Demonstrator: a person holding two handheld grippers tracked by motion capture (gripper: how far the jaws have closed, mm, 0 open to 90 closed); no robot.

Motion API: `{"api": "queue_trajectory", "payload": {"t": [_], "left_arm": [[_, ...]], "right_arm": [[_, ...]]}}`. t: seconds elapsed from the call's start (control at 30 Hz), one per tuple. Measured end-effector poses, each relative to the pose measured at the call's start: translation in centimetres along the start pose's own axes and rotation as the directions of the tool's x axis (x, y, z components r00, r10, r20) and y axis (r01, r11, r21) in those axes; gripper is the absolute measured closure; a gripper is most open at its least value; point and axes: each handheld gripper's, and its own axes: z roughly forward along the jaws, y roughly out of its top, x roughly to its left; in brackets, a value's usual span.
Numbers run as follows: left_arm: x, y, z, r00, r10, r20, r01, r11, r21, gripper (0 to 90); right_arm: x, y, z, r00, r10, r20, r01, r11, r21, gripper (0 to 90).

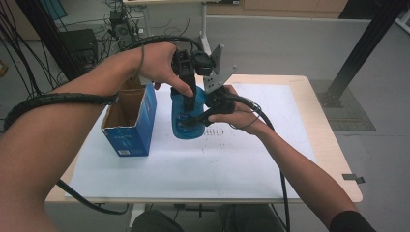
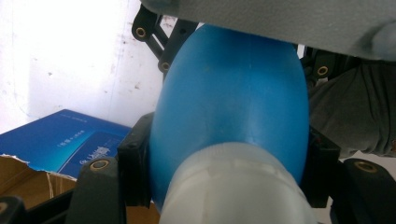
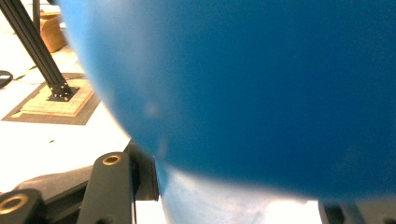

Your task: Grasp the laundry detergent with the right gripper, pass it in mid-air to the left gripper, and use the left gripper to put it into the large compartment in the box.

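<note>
One blue bottle (image 1: 186,113) upright, neck upward

One blue bottle (image 1: 186,118), upright on the table, with one pale cap (image 2: 236,186) seen in the left gripper view. One blue box (image 1: 131,121), open at the top, just left of the bottle. Two grippers: left gripper (image 1: 186,87) clamped on the bottle from above, right gripper (image 1: 200,118) clamped on the bottle's side. Two hands, one per gripper: left hand (image 1: 157,63), right hand (image 1: 241,113). One table (image 1: 333,164), covered by one white sheet (image 1: 193,169). One grey plate (image 1: 217,72) on the right gripper. Two cables, one trailing from each gripper.
</note>
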Motion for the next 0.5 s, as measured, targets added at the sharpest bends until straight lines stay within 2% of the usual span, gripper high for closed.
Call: {"api": "queue_trajectory", "payload": {"t": [0.5], "left_arm": [[0.04, -0.08, -0.10, 1.0000, -0.005, 0.002, 0.005, 1.0000, -0.005, 36.8]], "right_arm": [[-0.05, 0.02, -0.04, 1.0000, -0.003, 0.002, 0.003, 1.000, -0.007, 42.6]]}}
